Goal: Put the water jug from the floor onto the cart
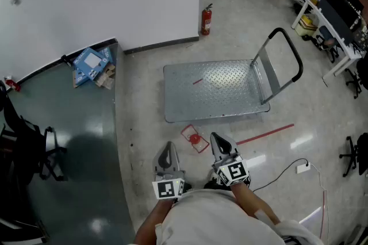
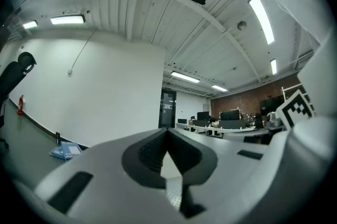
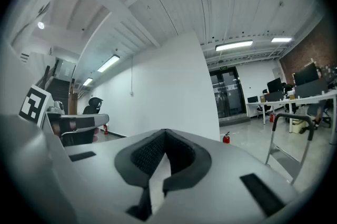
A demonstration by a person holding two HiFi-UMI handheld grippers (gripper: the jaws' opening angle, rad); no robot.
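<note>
I see no water jug in any view. The cart (image 1: 213, 90), a flat platform with a diamond-plate metal deck and a black handle (image 1: 290, 54) at its right end, stands empty on the floor ahead of me. My left gripper (image 1: 168, 147) and right gripper (image 1: 217, 138) are held level close to my body, a short way before the cart's near edge. The left gripper (image 2: 167, 133) has its jaws together with nothing in them. So does the right gripper (image 3: 166, 133). Part of the cart's handle (image 3: 291, 139) shows in the right gripper view.
A red tape square with a small red round object (image 1: 194, 138) lies on the floor between the grippers and the cart, beside a red tape line (image 1: 265, 134). A fire extinguisher (image 1: 206, 19) stands by the white wall, blue boxes (image 1: 92, 64) at left. Desks (image 1: 322, 2) and chairs at right; a cable with plug (image 1: 303, 167).
</note>
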